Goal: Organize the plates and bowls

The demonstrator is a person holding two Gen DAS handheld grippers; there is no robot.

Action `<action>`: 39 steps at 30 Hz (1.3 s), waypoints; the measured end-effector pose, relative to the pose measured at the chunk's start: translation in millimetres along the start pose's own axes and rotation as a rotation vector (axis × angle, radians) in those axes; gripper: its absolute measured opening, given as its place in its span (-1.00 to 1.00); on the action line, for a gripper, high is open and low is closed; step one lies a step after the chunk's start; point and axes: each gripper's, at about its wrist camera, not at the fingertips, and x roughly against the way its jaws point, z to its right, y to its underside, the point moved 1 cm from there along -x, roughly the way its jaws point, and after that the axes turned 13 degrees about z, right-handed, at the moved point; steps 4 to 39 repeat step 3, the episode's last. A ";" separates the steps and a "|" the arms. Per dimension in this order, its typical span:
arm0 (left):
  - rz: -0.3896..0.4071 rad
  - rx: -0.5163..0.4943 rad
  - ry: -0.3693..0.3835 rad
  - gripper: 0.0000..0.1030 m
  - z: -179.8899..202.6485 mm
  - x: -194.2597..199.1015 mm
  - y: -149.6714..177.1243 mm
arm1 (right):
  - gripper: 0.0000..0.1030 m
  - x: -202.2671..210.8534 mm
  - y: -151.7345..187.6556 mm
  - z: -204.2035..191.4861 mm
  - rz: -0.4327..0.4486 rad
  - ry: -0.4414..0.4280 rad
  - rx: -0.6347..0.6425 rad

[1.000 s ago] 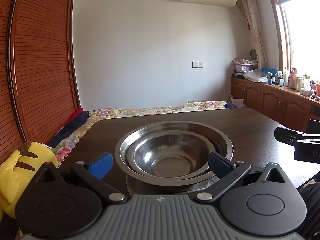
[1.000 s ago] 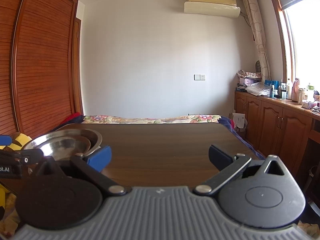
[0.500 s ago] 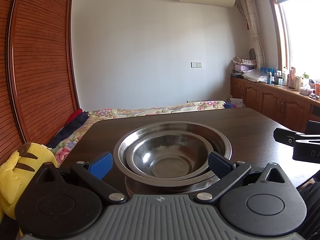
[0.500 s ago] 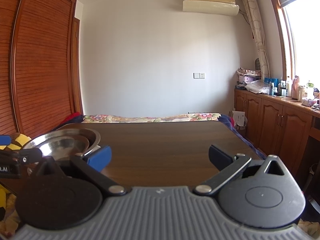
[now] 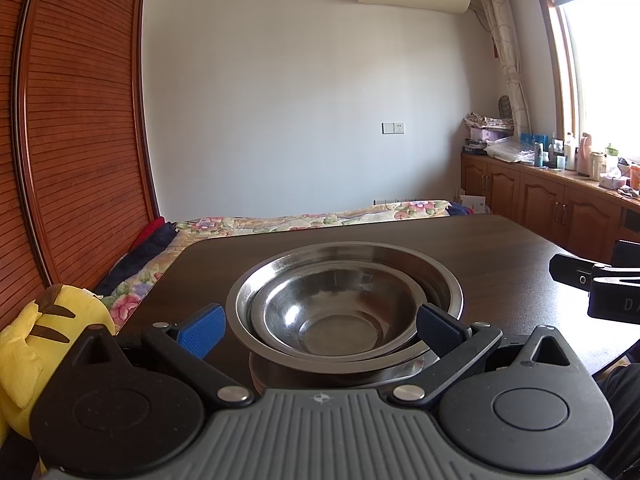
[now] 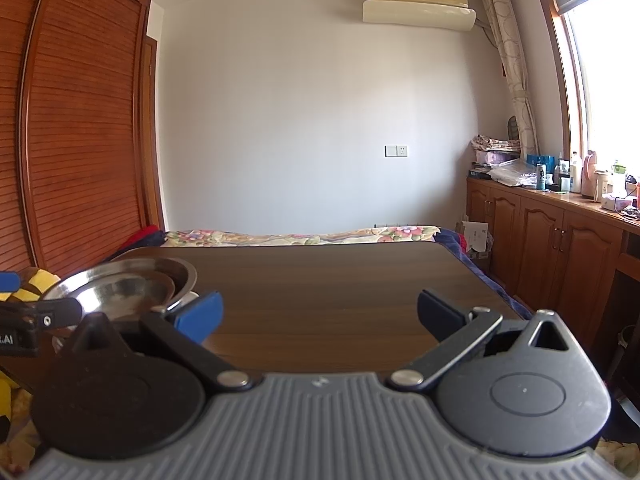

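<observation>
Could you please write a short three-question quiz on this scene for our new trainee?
1. True or false: the smaller steel bowl is nested inside the larger steel bowl.
2. What does the right gripper have between its fingers? A) a bowl B) a plate C) nothing, only bare table lies beyond
3. Fill in: left of the table, beside the left gripper, sits a ____ plush toy.

Key
1. True; the bowls rest on further dishware, too hidden to identify.
2. C; both grippers are open, and the left one's fingers flank the bowl stack without gripping it.
3. Yellow.
</observation>
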 end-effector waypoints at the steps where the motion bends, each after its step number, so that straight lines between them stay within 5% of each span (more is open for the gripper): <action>1: -0.001 0.000 0.000 1.00 0.0 -0.1 0.0 | 1.00 -0.2 0.1 -0.1 0.000 0.000 0.001; 39: 0.000 0.000 0.001 1.00 0.0 0.0 0.0 | 1.00 0.0 0.0 0.2 -0.001 0.000 -0.001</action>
